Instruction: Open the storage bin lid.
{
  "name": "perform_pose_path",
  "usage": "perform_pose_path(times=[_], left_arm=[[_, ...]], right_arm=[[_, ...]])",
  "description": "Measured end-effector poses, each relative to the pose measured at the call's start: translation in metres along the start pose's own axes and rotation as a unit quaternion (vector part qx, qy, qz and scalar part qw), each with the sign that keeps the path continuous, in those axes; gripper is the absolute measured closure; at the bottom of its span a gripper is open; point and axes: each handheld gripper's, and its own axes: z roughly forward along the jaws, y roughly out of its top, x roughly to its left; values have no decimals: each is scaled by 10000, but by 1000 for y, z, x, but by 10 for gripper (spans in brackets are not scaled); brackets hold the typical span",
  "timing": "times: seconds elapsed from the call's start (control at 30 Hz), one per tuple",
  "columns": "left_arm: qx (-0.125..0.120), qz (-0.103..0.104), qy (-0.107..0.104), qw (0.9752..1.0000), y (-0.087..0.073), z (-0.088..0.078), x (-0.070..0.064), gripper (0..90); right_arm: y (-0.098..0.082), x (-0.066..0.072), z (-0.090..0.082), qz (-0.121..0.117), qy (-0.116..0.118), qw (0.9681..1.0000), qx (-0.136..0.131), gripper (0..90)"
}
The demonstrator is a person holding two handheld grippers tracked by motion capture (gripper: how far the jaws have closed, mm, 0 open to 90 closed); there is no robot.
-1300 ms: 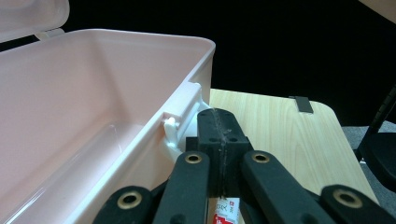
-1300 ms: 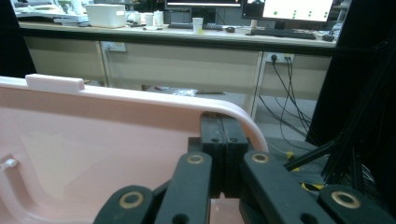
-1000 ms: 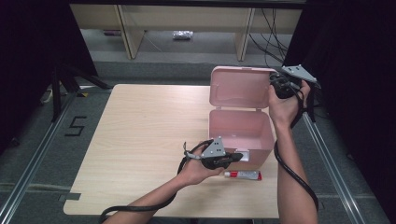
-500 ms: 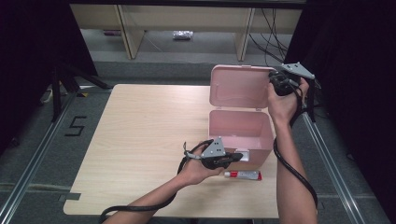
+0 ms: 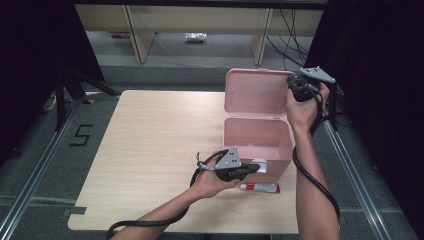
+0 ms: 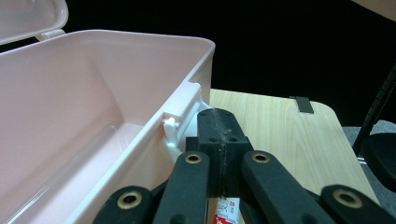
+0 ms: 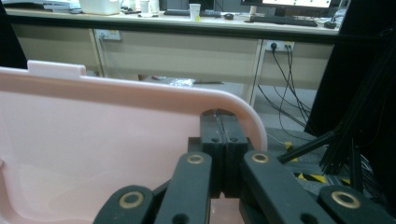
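High view has the pink box (image 5: 257,142) open on the tabletop (image 5: 150,150). Left gripper (image 5: 252,168) at its front latch and right gripper (image 5: 291,86) by the lid (image 5: 257,94) both have fingers pressed together, pinching nothing.

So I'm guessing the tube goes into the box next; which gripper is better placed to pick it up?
Probably the left. The left gripper sits shut at the pink box's front wall, right above the tube on the table. The right gripper is up at the open lid's corner.
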Motion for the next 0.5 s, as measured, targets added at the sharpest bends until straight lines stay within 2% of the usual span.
perform_pose_path(times=[0.5], left_arm=[[2, 4, -2, 10000, 0, 0, 0, 898]], right_arm=[[-9, 0, 9, 71, 28, 9998, 210, 900]])
